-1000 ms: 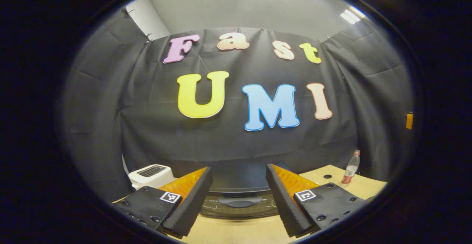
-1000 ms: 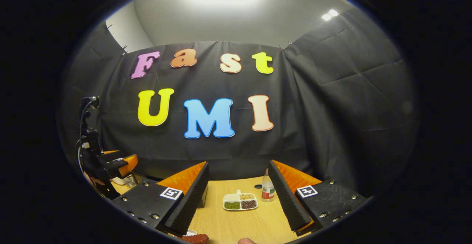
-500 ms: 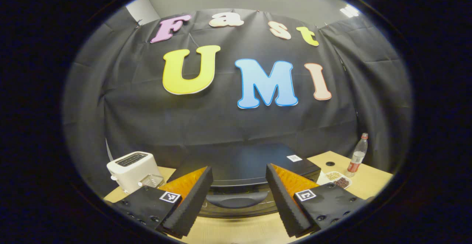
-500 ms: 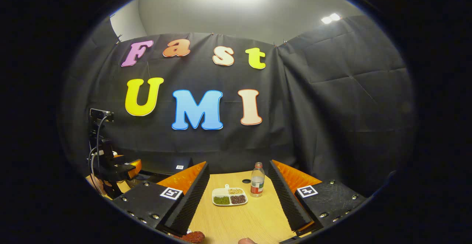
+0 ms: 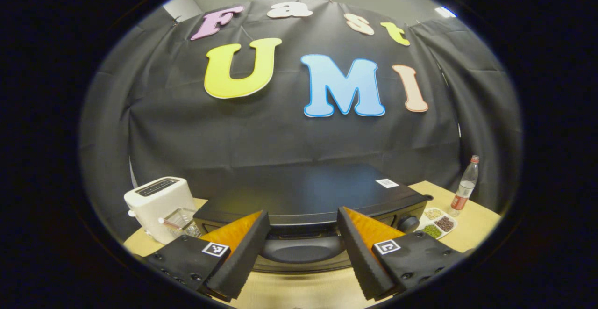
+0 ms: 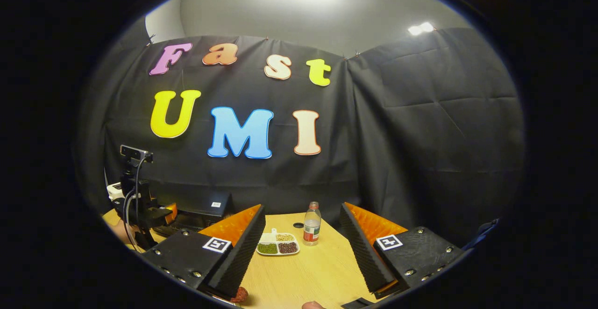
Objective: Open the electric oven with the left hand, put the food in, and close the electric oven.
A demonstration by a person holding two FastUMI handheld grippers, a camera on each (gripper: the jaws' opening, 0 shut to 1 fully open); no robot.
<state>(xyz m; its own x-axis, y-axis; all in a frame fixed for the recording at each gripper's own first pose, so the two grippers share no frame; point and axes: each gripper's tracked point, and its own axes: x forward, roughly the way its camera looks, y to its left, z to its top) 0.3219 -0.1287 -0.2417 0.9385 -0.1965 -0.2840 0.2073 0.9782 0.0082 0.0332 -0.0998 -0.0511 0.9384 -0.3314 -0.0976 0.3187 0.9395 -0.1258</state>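
You are holding the left gripper [image 5: 302, 248] with its jaws spread wide and nothing between them, its fingers framing the door handle [image 5: 299, 252] of the electric oven [image 5: 308, 197] at 6 o'clock in the left gripper view, close but not yet touching as far as can be seen. The oven is sitting dark and boxy on the wooden table [image 5: 472, 234], its flat top running back toward 12 o'clock and a round knob [image 5: 408, 223] showing at 4 o'clock. Judged as stock: a rigid, heavy appliance unlikely to slide; the handle is looking like a smooth, curved bar, stiff, best taken at its middle so the door swings evenly on its hinge. A white toaster [image 5: 158, 201] is standing at 8 o'clock, a divided dish [image 5: 437, 221] of beans at 4 o'clock, a bottle [image 5: 465, 185] at 3 o'clock. You are holding the right gripper [image 6: 302, 253] likewise wide and empty over the table, well apart from the oven, which is lying at 8 o'clock in the right gripper view. A reddish item [image 6: 240, 294], probably the food, is peeking out at 7 o'clock under the right gripper's near finger; too little is showing to judge its firmness. The door is appearing closed, so opening is the step in hand.
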